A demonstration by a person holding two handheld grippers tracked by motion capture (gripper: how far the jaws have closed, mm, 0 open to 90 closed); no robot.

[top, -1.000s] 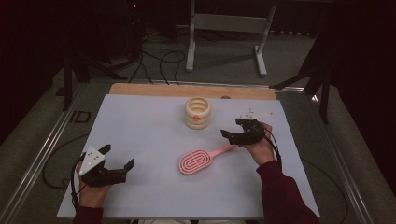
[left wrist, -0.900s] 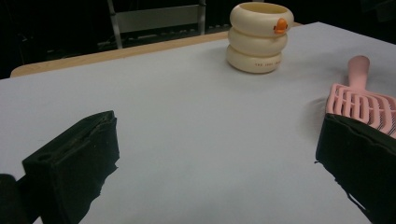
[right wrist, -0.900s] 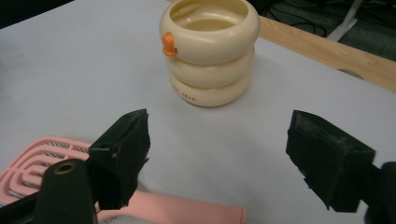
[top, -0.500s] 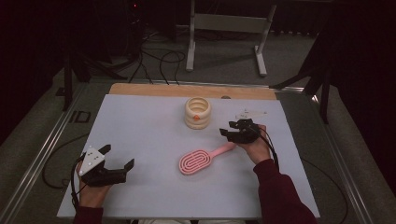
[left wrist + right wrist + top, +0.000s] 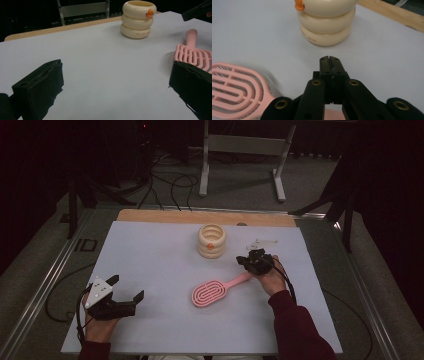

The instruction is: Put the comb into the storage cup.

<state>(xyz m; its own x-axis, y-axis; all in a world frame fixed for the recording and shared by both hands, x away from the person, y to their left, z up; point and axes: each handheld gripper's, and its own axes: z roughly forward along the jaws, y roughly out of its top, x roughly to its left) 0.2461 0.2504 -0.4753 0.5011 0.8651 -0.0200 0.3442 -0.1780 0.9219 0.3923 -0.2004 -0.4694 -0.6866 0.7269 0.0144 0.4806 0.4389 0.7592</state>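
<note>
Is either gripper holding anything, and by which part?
Nothing. Right gripper just closed pad to pad above the pink brush handle; left gripper open, empty.

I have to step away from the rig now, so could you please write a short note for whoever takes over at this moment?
Left gripper: open, nothing between its jaws, resting near the table's front left.
Right gripper: shut, jaws pressed together with nothing between them, sitting over the handle end of the pink brush.
Things: the brush lies flat mid-table, handle towards the right hand; the cream ringed cup stands upright behind it, apart from it.
Done: right hand has reached the handle.
Left: the brush is not yet gripped or lifted; probably reopen the jaws and take the handle.
</note>
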